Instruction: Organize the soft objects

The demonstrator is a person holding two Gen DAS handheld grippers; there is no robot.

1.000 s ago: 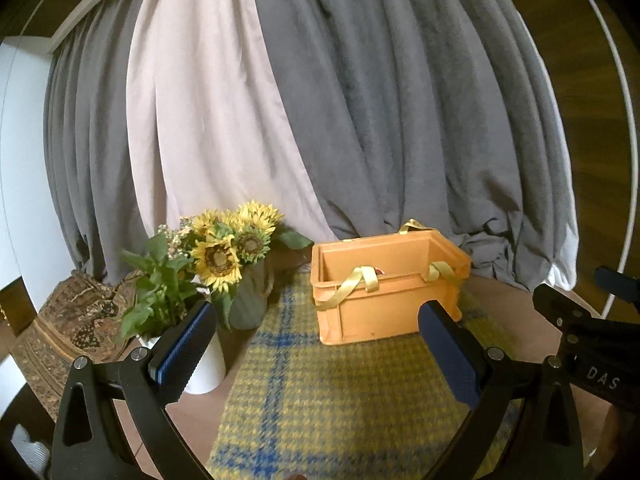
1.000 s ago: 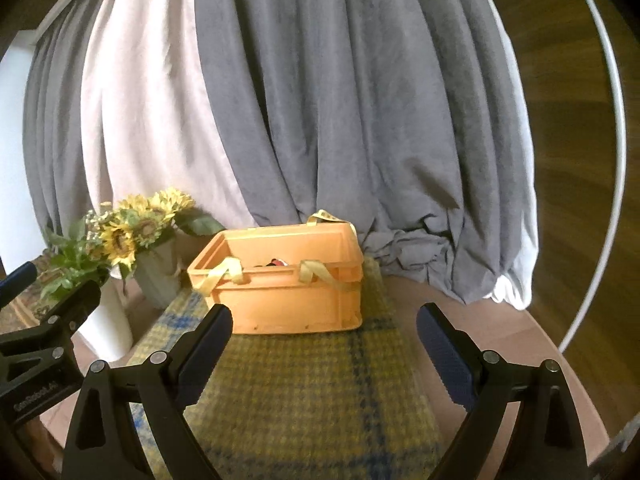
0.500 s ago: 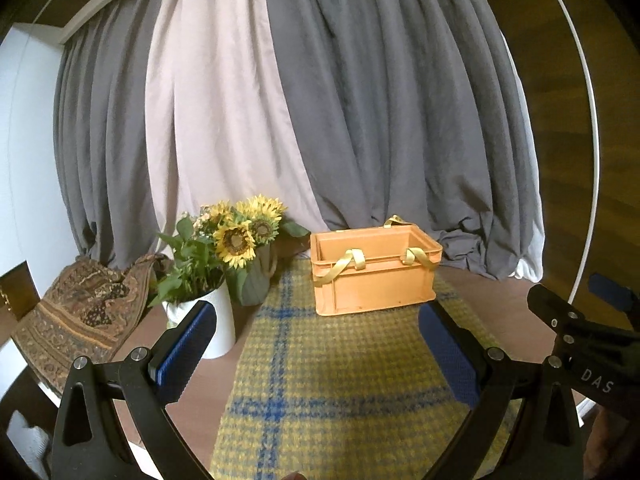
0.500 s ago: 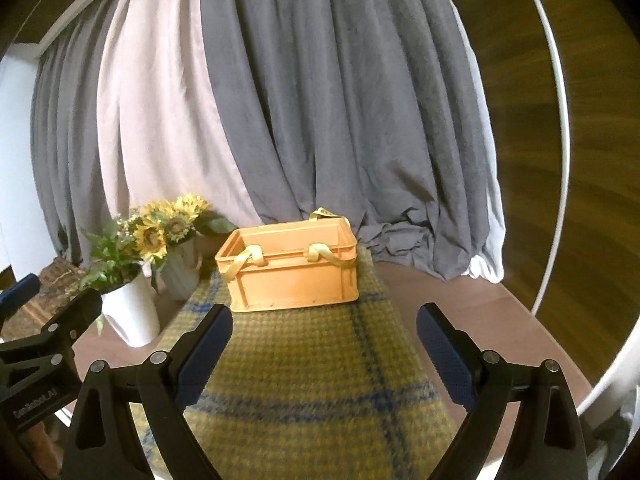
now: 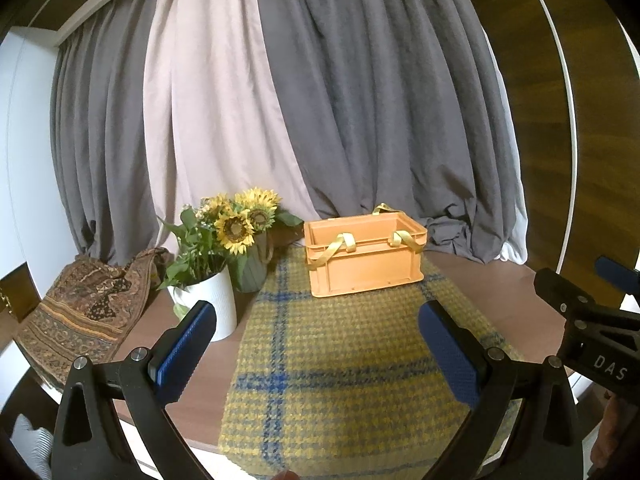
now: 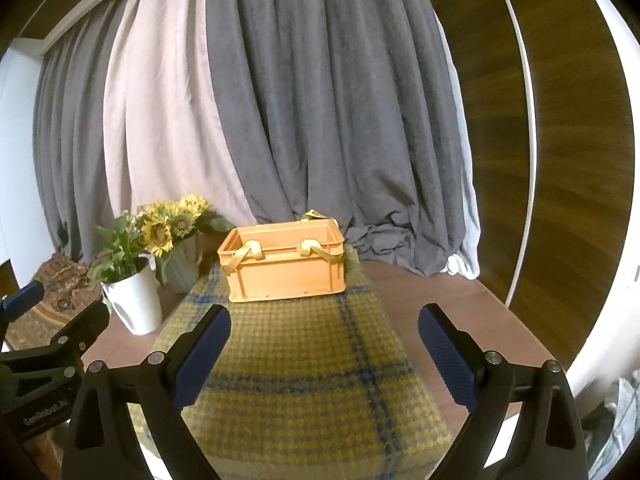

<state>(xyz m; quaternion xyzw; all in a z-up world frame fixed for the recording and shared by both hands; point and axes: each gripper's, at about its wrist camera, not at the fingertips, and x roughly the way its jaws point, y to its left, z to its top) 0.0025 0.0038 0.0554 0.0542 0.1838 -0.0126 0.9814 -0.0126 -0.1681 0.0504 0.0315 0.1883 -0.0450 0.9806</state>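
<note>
An orange plastic crate (image 5: 366, 256) with yellow strap handles stands at the far end of a yellow and blue plaid blanket (image 5: 344, 364) on a brown table; it also shows in the right wrist view (image 6: 285, 266). Its inside is hidden from here. My left gripper (image 5: 318, 350) is open and empty, held above the blanket's near part. My right gripper (image 6: 322, 354) is open and empty, beside the left one, whose body shows at the left edge (image 6: 44, 364).
A white pot of greenery (image 5: 208, 304) and a grey vase of sunflowers (image 5: 250, 240) stand left of the crate. A patterned brown cloth (image 5: 88, 304) lies at the far left. Grey and pale curtains (image 5: 320, 100) hang behind. The table edge curves on the right (image 6: 520, 344).
Both grippers have pulled back from the crate and risen, so the crate looks smaller and more of the blanket and table shows. Both stay open.
</note>
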